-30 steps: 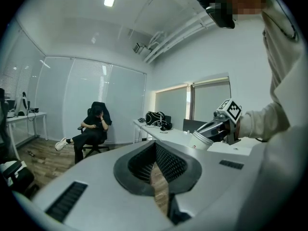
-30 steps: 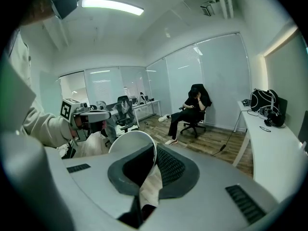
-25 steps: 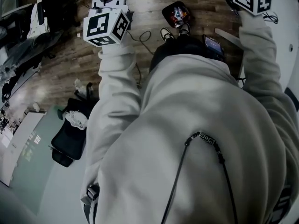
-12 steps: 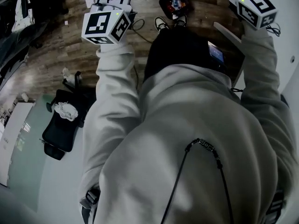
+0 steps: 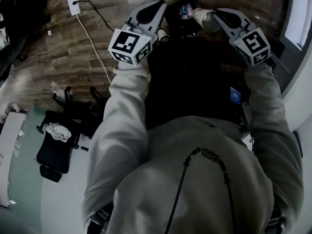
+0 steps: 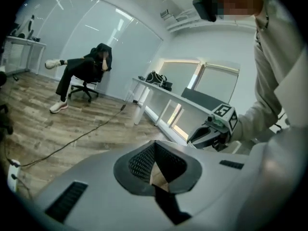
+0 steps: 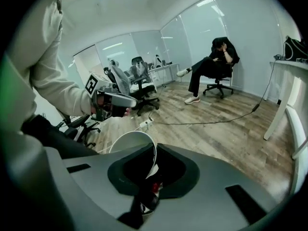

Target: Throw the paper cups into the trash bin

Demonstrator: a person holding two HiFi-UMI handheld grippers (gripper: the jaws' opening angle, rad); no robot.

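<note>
paper cup (image 5: pixel 204 19) just lowered toward the trash bin (image 5: pixel 184 9)
right gripper (image 5: pixel 215 14) jaws pinch its rim; left gripper (image 5: pixel 155 7) jaws pressed together, empty; release likely next.

Far left, the wooden floor (image 5: pixel 44 57) lies open except for a power strip (image 5: pixel 73 3) and its cable (image 5: pixel 92 43), a black office chair (image 5: pixel 51 155) blocks the near left, and the open-topped trash bin (image 5: pixel 184 9) stands far ahead in the middle.

Office, swivel chairs (image 7: pixel 143 86), desks (image 6: pixel 163 91), glass partitions (image 7: pixel 192 37)
</note>
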